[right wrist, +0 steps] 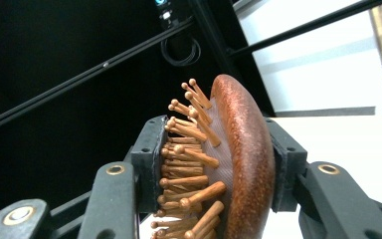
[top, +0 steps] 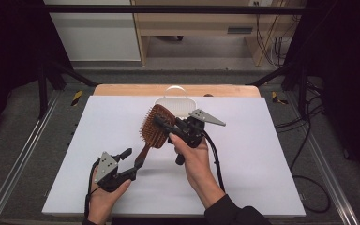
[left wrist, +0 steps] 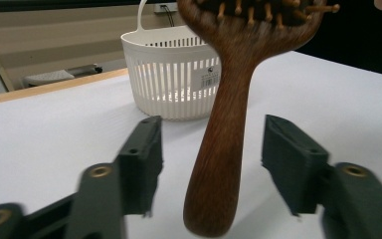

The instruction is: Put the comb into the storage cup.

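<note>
The right gripper (top: 165, 125) is clamped across the head of a wooden hairbrush (top: 153, 130); in the right gripper view one pad (right wrist: 148, 154) presses into the wooden bristle pins and the other sits against the smooth rounded back (right wrist: 246, 159). The left gripper (top: 132, 161) stands with its jaws apart on either side of the brush handle (left wrist: 224, 144), and neither pad touches the wood; clear gaps show on both sides.

The brush is held up off the white table (top: 262, 159), over its middle. Its long axis runs on a slant, head up and away toward the far edge, handle end down toward the person's left. The bristles face the person's left side.

The right hand (top: 194, 161) reaches forward from the bottom edge, its dark sleeve (top: 232, 213) showing, with the gripper aimed to the left. The left hand (top: 105, 192) sits low near the front edge, its gripper aimed right and forward.

Beyond the brush stands a white slatted basket (left wrist: 179, 84) with a hoop handle, near the far edge. It carries a small sticker (left wrist: 210, 78) with a barcode; its print is too small to read.
</note>
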A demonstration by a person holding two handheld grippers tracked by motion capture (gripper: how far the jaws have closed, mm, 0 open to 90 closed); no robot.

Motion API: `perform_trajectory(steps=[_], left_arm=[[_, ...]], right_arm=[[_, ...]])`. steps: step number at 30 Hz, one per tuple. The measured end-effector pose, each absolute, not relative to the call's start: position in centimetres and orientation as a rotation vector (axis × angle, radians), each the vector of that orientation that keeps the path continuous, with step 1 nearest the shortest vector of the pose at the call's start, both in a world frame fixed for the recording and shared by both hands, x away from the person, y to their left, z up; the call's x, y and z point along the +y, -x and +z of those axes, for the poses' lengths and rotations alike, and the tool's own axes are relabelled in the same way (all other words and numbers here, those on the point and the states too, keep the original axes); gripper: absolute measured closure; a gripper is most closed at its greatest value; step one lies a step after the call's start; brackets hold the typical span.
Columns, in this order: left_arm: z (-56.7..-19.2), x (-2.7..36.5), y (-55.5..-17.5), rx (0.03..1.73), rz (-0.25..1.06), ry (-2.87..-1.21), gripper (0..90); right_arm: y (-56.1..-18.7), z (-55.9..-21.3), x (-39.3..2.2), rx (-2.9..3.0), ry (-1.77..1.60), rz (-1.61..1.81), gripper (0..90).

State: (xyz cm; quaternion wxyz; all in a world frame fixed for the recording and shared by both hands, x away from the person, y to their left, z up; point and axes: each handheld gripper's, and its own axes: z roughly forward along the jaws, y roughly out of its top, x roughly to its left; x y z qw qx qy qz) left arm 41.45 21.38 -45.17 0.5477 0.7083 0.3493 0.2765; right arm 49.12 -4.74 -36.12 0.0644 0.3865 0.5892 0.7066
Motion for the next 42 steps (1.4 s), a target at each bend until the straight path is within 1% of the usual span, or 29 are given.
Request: perform_trajectory(steps=[4,7,10,19,24,32,42], left_arm=[[-45.2,21.4,-41.4,0.835,0.662,-1.655,22.0],[-45.2,21.9,-41.3,0.874,0.654,-1.636,10.8],[-45.2,22.9,-41.2,0.896,0.671,-1.612,6.3],[-45.8,26.6,-40.4,1.002,0.739,-1.540,4.7],[-45.9,28.2,-40.2,1.043,0.777,-1.472,4.7],[-46.1,28.4,-40.1,1.056,0.823,-1.456,4.7],[-46.2,28.6,-40.2,1.053,0.830,-1.452,4.4]], right_arm=[[-49.9,-36.2,-5.4,1.736,-1.198,2.117,51.4],[-50.3,-36.1,-5.8,1.713,-1.219,2.118,51.4],[-50.7,-36.0,-6.1,1.703,-1.232,2.102,51.3],[-51.7,-35.7,-6.4,1.691,-1.261,2.074,51.2],[-52.1,-35.4,-6.3,1.692,-1.255,2.074,51.2],[-52.8,-34.3,-6.5,1.681,-1.239,2.074,51.2],[-53.4,-33.0,-6.3,1.666,-1.227,2.083,51.1]])
